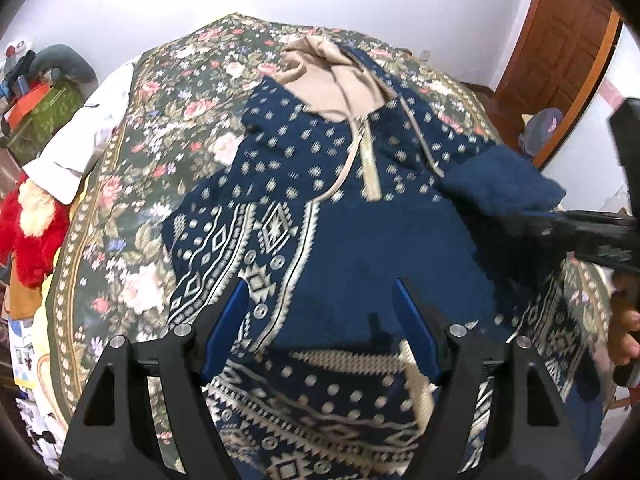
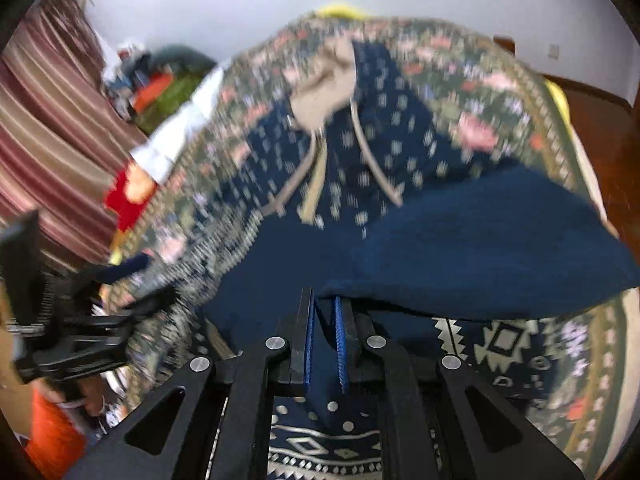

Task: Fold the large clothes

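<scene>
A navy patterned hoodie [image 1: 320, 168] with a beige hood [image 1: 340, 80] lies spread on a floral bedspread [image 1: 160, 120]. My left gripper [image 1: 320, 292] is open and empty, hovering over the hoodie's lower front. My right gripper [image 2: 324, 304] is shut on a fold of the hoodie's navy fabric [image 2: 460, 248], lifted and draped over the body. In the left wrist view the right gripper [image 1: 592, 232] comes in from the right, holding the raised navy sleeve [image 1: 504, 180]. The right wrist view is motion-blurred.
A white cloth [image 1: 80, 140] and a red plush toy [image 1: 32, 232] lie at the bed's left edge. Clutter [image 1: 36, 92] sits at the far left. A wooden door [image 1: 560, 52] stands at right. Striped curtains [image 2: 52, 140] hang left in the right wrist view.
</scene>
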### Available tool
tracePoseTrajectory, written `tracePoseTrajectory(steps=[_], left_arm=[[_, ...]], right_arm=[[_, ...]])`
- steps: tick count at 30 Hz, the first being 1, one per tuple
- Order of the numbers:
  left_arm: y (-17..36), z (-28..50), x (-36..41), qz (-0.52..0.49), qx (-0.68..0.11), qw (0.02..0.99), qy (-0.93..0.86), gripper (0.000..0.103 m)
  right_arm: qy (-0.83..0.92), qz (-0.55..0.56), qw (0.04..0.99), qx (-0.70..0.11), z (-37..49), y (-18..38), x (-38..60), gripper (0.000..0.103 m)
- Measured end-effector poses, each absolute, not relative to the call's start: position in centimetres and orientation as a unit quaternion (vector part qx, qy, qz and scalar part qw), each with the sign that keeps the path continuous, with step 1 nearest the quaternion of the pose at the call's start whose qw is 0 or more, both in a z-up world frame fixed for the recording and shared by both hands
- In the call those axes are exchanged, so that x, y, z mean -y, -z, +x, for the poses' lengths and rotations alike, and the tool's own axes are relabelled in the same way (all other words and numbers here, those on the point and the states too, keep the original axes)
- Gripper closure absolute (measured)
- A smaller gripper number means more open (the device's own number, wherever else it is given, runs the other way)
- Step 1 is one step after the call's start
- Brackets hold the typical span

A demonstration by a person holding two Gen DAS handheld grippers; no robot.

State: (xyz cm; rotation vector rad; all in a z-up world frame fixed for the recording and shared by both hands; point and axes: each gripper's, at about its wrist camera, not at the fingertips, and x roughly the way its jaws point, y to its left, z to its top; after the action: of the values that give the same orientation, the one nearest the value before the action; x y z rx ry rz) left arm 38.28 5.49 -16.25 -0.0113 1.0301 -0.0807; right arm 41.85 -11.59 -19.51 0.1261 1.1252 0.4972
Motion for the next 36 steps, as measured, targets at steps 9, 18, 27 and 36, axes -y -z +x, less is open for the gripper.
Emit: tracePoseTrajectory(steps=[9,18,27,36], left_arm=[[17.5,38.8,-3.6,0.013,-0.511,0.857,0.064,0.030],[18.7,44.0,4.6,-0.017,-0.537,0.831,0.144,0.030],[20.6,45.6,8.7,0.046,-0.558,0.817,0.138,0.030],[14.6,47.4,17.1,0.091,-0.506,0.832,0.209,0.030]], right_arm=[[-0.231,0.088,0.766,-0.594,42.5,24.4,13.8,0.095],[-0.243,0.065,0.766,-0.591,40.8,21.6,17.5,0.095],[-0.155,0.036,0.828,-0.537,38.9,18.5,26.5,0.095],[-0.049,0.063,0.852,-0.517,39.4,18.5,35.2,0.095]])
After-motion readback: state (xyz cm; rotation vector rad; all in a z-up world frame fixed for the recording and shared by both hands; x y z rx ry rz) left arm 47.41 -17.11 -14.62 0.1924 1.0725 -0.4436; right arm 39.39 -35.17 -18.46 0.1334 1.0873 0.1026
